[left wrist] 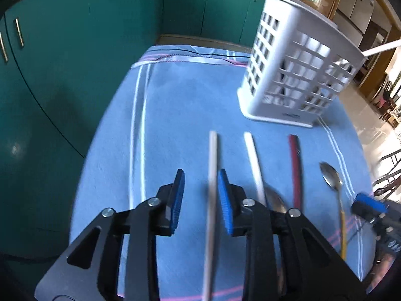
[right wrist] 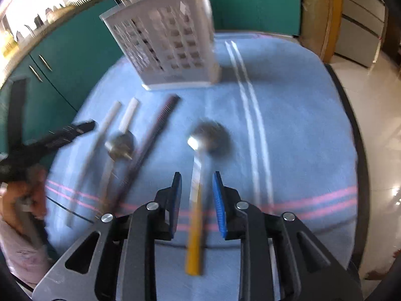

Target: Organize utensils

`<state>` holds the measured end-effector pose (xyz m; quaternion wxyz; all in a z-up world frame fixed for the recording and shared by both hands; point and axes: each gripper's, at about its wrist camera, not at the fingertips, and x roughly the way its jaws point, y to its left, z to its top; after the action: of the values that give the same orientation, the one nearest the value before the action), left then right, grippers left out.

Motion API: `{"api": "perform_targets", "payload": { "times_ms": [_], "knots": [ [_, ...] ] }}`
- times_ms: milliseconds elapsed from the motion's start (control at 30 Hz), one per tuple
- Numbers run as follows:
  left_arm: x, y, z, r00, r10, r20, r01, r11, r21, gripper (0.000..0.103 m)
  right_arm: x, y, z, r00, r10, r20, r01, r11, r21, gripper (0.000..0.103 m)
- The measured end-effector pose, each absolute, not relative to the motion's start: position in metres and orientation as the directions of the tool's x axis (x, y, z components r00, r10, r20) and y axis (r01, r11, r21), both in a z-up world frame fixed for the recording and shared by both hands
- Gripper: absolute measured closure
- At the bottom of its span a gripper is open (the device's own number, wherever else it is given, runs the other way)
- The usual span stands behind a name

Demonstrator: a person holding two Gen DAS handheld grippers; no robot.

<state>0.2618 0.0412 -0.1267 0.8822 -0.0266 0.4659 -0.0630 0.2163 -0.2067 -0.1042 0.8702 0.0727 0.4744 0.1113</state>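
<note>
Directly between right gripper (right wrist: 196, 200) pads: spoon (right wrist: 200, 165).

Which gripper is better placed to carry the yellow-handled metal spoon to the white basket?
Right gripper: the yellow-handled metal spoon lies between its jaws. Left gripper straddles a white stick.

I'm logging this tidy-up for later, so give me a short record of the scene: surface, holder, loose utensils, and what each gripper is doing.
surface: blue striped cloth
holder: white slotted caddy, upright at the far side
loose items: white stick, white-handled spoon, dark red strip, yellow-handled spoon
left gripper: open, white stick between its jaws
right gripper: open, yellow handle between its jaws
</note>
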Motion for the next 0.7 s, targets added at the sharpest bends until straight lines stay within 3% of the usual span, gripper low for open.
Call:
{"api": "perform_targets", "payload": {
  "times_ms": [133,333,467,533,700],
  "knots": [
    [0.269,0.040,-0.131,0.551,-0.134,-0.824,0.088,0.991,-0.102,0.072,0.259,-0.179,-0.105,0.557,0.255,-0.790,-0.138,0.967,0.215,0.078],
    [0.260,0.043,-0.140,0.530,-0.156,-0.833,0.093,0.988,-0.125,0.070,0.310,-0.157,-0.142,0.456,0.266,-0.849,-0.095,0.963,0.251,0.078],
    [0.260,0.048,-0.142,0.531,-0.166,-0.831,0.095,0.986,-0.136,0.068,0.315,-0.140,-0.141,0.485,0.188,-0.854,-0.109,0.982,0.155,0.079],
    [0.259,0.049,-0.143,0.533,-0.170,-0.829,0.096,0.985,-0.140,0.067,0.311,-0.134,-0.142,0.481,0.168,-0.860,-0.141,0.984,0.113,0.084],
    [0.254,0.050,-0.141,0.535,-0.179,-0.825,0.096,0.984,-0.152,0.065,0.288,-0.142,-0.136,0.436,0.235,-0.869,-0.198,0.967,0.162,0.095]
  ]
}}
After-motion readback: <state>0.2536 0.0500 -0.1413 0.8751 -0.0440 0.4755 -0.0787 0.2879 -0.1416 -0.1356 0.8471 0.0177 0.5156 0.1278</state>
